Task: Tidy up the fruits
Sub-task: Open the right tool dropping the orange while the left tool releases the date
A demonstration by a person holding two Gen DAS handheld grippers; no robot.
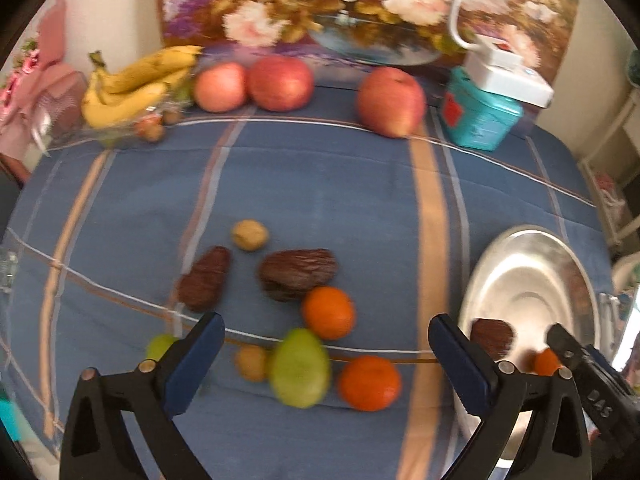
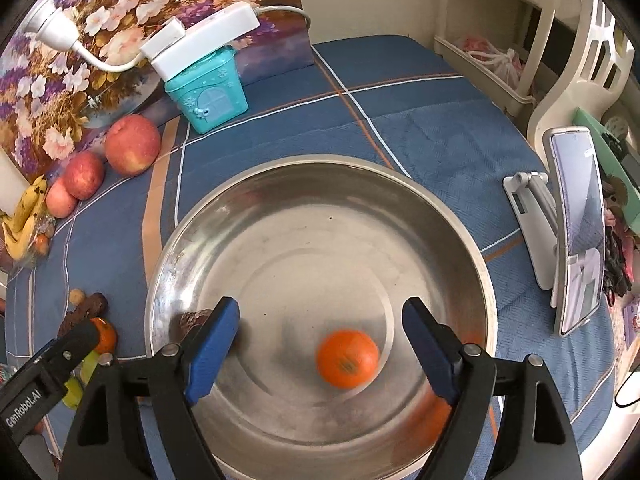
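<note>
My left gripper [image 1: 326,332] is open and empty above a cluster of fruit on the blue cloth: a green pear [image 1: 300,368], two oranges [image 1: 328,312] [image 1: 369,383], two dark brown fruits [image 1: 298,274] [image 1: 204,280] and small tan fruits [image 1: 249,234]. My right gripper [image 2: 320,320] is open over the steel bowl [image 2: 320,184]. An orange [image 2: 347,358] lies blurred in the bowl between the fingers. A dark brown fruit [image 2: 194,317] lies at the bowl's left side. The bowl [image 1: 532,248] also shows in the left wrist view.
Three apples [image 1: 390,102] [image 1: 280,82] [image 1: 220,87] and bananas [image 1: 132,88] sit along the back by a floral picture [image 1: 360,0]. A teal box [image 1: 478,116] carries a white power strip [image 1: 508,74]. A phone on a stand [image 2: 576,228] is right of the bowl.
</note>
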